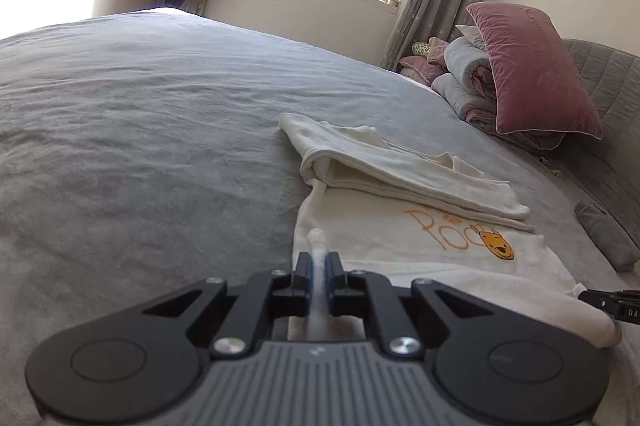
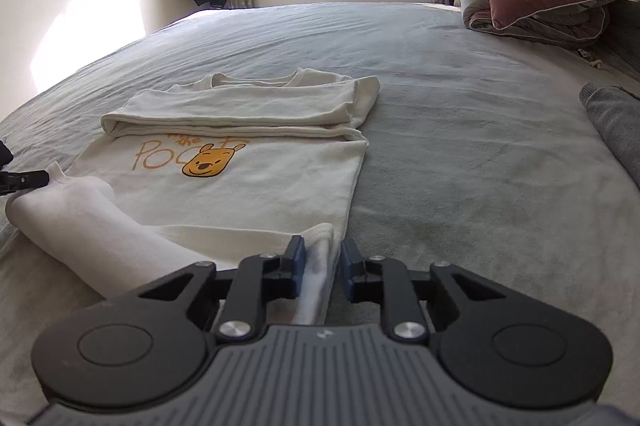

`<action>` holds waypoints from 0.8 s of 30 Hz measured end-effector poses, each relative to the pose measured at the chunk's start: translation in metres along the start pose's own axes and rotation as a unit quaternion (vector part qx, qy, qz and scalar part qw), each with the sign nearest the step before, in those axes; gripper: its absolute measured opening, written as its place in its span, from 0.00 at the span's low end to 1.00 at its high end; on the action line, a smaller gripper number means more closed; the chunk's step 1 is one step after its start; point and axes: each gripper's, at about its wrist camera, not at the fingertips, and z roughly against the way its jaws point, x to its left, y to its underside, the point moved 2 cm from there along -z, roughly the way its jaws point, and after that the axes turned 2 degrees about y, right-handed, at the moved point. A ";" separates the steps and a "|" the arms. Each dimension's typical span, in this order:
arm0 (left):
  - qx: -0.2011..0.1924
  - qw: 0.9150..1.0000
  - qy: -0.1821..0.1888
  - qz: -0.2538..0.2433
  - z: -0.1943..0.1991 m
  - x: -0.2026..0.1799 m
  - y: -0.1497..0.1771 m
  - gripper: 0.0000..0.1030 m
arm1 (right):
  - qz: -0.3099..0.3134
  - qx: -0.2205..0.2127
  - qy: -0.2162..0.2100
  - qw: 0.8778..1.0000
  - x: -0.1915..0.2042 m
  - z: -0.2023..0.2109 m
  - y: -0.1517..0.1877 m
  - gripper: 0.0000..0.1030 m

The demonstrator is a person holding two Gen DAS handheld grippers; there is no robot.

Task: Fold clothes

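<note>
A cream T-shirt (image 2: 256, 182) is lying on the grey bedsheet (image 2: 460, 130), its upper part already folded down into a flat band across the chest, so the orange lettering and bear print are showing only in part. The left gripper (image 1: 319, 262) is pinching the shirt's hem corner, a thin ridge of cloth standing up between its closed jaws. The right gripper (image 2: 322, 258) is gripping the opposite hem corner; a gap seems to remain beside the right pad, so how firmly it is clamping is hard to judge. Between the two, the hem is rising as a rolled fold. A pink pillow (image 1: 532, 70) is leaning on folded bedding (image 1: 466, 78), partly hiding it. A grey garment (image 2: 616, 130) is lying cut off at the right edge.
</note>
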 end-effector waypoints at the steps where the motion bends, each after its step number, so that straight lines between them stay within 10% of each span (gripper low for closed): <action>1: 0.000 1.000 0.000 0.002 0.001 0.000 0.001 0.07 | 0.018 -0.010 0.009 1.000 0.005 0.002 0.003 0.07; 14: -0.109 0.993 -0.022 -0.032 0.028 -0.018 -0.018 0.07 | 0.115 -0.205 0.112 0.966 0.025 0.041 0.000 0.04; 24: -0.094 0.992 -0.060 -0.053 -0.037 -0.029 -0.054 0.07 | 0.110 -0.187 0.145 0.965 0.012 -0.016 -0.042 0.04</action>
